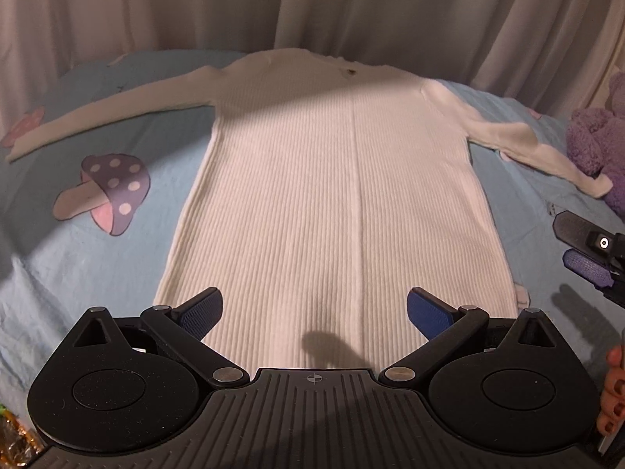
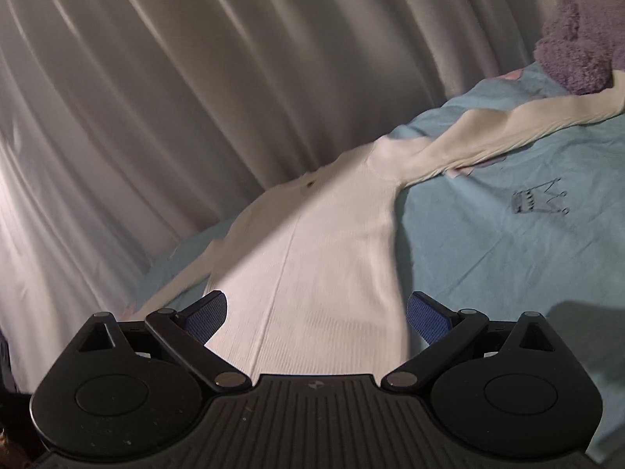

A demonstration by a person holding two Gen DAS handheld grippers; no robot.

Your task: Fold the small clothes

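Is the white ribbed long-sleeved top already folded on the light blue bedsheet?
No, the white ribbed long-sleeved top lies flat on the light blue bedsheet with both sleeves stretched out sideways.

White ribbed sweater (image 1: pixel 336 179) lies flat, sleeves spread.

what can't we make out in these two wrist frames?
- Left wrist view: the white top's hem is hidden behind the left gripper.
- Same view: the plush toy is cut off by the right edge.
- Right wrist view: the top's left sleeve is motion-blurred; the right gripper body hides the hem.
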